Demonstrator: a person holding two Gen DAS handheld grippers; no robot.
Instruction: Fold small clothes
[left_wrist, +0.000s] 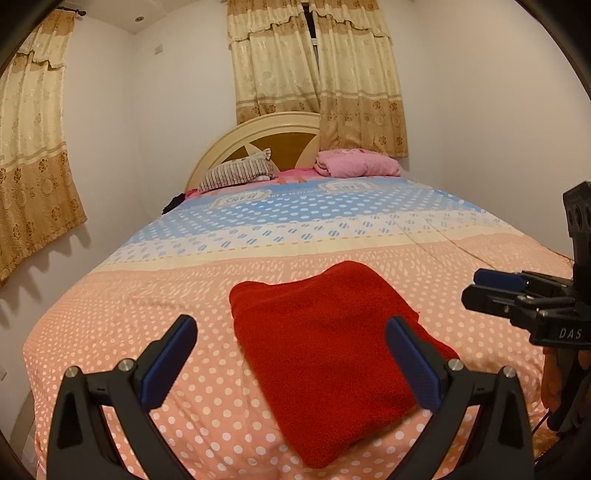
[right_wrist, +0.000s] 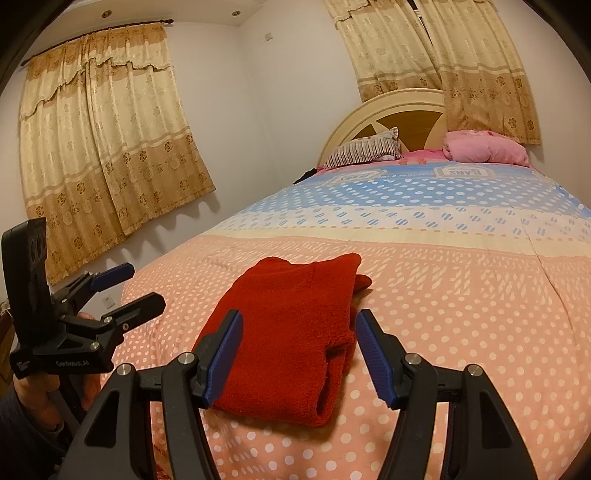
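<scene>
Garment (left_wrist: 325, 354) lengthwise toward headboard (left_wrist: 255, 136) (folded)

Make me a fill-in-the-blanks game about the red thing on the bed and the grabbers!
1. The folded cloth lying on the dotted bedspread is coloured ____.
2. The left hand-held gripper has its jaws ____, holding nothing.
3. The right hand-held gripper is not gripping the cloth; its jaws are ____ too.
4. The bundle by the headboard is coloured ____.

Missing words: red; open; open; pink

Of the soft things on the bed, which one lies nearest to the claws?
The red folded cloth, on the pink dotted part; the striped pillow and pink bundle lie by the headboard.
</scene>
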